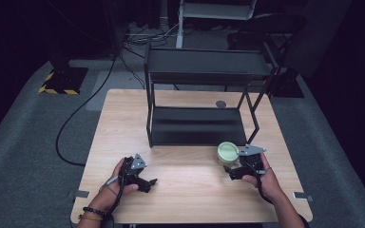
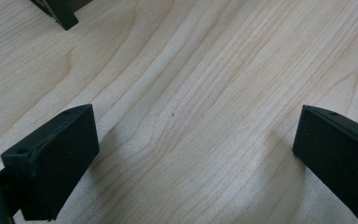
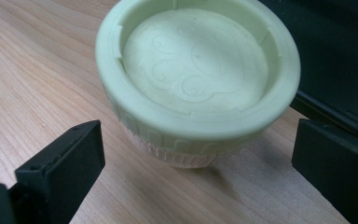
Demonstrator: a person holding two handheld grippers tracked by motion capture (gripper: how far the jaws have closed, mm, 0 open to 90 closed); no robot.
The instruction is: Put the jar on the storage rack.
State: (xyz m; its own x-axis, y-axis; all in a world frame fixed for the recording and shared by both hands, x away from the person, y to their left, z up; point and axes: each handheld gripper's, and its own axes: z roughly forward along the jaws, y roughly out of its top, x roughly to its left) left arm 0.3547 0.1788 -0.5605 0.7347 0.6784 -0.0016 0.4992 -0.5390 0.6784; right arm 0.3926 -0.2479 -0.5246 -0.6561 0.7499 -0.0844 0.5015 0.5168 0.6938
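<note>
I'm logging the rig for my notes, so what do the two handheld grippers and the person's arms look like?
Both the left gripper and the right gripper are black, each topped by a grey three-cornered plate and ending in two blocky black jaws faced with flat matte pads. A dark cable trails from each. The left wrist wears a dark beaded bracelet and a thin orange band. No sleeves show on the forearms.

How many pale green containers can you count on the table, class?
1. The pale green container stands on the wooden table near the front right leg of the black shelf rack, just ahead of the right gripper, whose jaws stand open around it, not touching.
</note>
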